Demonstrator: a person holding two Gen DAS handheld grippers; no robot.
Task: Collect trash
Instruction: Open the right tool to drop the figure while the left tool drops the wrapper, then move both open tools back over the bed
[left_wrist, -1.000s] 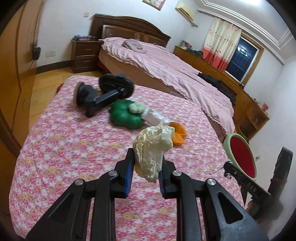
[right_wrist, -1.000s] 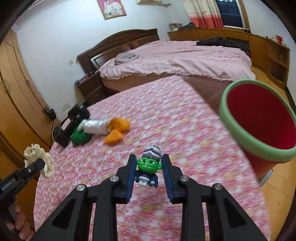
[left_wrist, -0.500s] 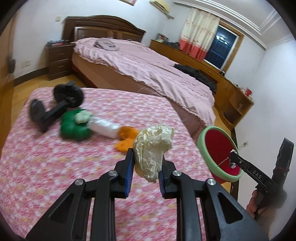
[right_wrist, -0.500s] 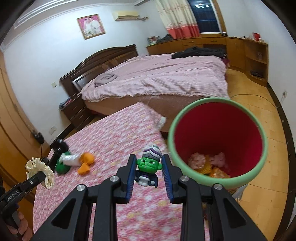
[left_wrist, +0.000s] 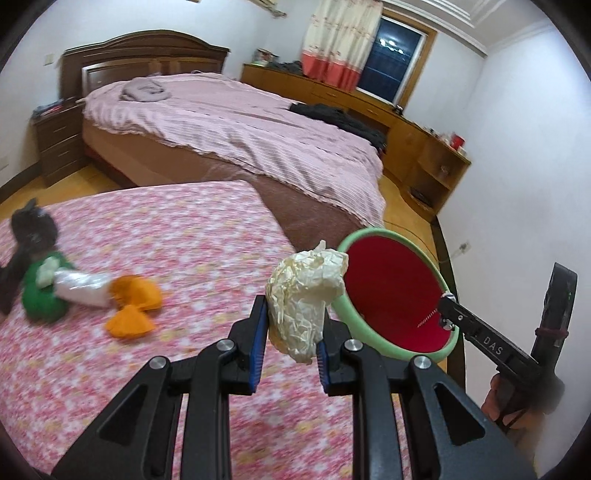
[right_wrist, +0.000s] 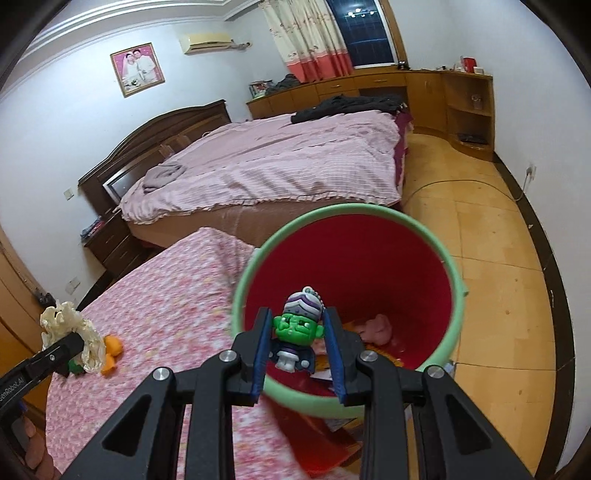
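Note:
My left gripper (left_wrist: 290, 325) is shut on a crumpled cream paper wad (left_wrist: 303, 299), held above the pink flowered bed near its right edge. My right gripper (right_wrist: 297, 349) is shut on a small green-faced toy figure (right_wrist: 297, 334), held over the mouth of the red bin with a green rim (right_wrist: 456, 295). The bin also shows in the left wrist view (left_wrist: 388, 291), just right of the wad. Pink and orange scraps (right_wrist: 376, 328) lie in the bin's bottom. The right gripper's tip shows in the left view (left_wrist: 448, 310) over the bin.
On the flowered bed (left_wrist: 184, 229) lie orange scraps (left_wrist: 135, 306), a clear wrapper (left_wrist: 81, 288), a green toy (left_wrist: 40, 295) and a black holder (left_wrist: 26, 236). A large pink-covered bed (left_wrist: 240, 129) stands behind. Wooden floor (right_wrist: 480, 240) surrounds the bin.
Both grippers have swung right toward the bin with their loads. The toy figure now hangs over the bin's mouth, and the wad has come close to the bin's rim.

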